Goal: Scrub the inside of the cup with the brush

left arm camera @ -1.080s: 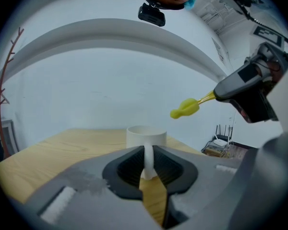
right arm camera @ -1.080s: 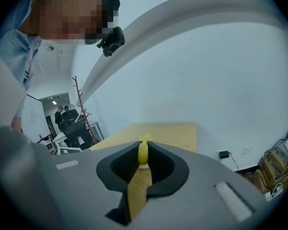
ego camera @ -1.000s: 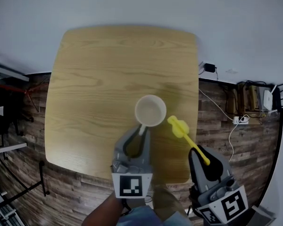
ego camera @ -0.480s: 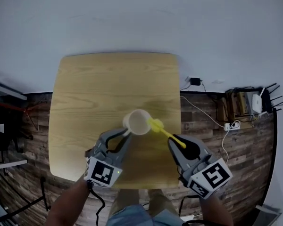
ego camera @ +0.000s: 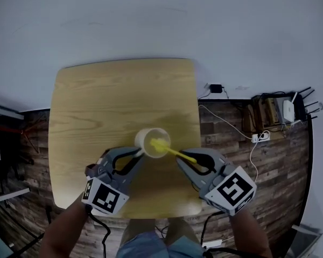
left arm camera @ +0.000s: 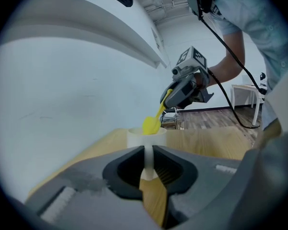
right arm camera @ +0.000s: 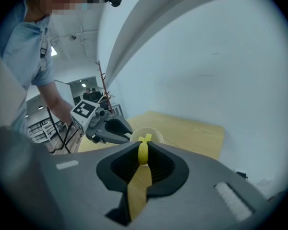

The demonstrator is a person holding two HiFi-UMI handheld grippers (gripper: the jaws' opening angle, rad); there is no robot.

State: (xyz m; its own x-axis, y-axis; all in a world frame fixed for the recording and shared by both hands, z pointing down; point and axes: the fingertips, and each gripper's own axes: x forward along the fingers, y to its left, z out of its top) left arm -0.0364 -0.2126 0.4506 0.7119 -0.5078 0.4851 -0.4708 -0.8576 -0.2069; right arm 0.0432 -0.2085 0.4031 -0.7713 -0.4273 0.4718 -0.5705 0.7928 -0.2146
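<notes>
Now the white cup [ego camera: 152, 140] is over the near half of the table [ego camera: 107, 95], a little right of its middle, with its mouth up. Whether its base rests on the wood I cannot tell. The yellow brush [ego camera: 160, 145] has its head at the mouth of the cup, on the side toward the right gripper [ego camera: 189, 158]. Its thin handle runs slanted from there back to that gripper. How deep the head reaches inside is not clear.

The left gripper [ego camera: 141, 153] has its jaws nearly together, and they pinch the thin handle of the cup between the pads. The right gripper has its jaws closed the same way, on the far end of the brush handle. Both grippers point toward each other and somewhat down, with the cup between them.

The table top is light wood with a clear grain and rounded corners, and nothing else lies on it. Its far edge is against a plain white wall [ego camera: 151, 20]. The floor [ego camera: 231, 133] around is of dark wood planks. To the right of the table, along the wall, I see a black plug adapter [ego camera: 216, 88], a white power strip [ego camera: 261, 138] with white cables, and a white router [ego camera: 288, 110] with antennas.
</notes>
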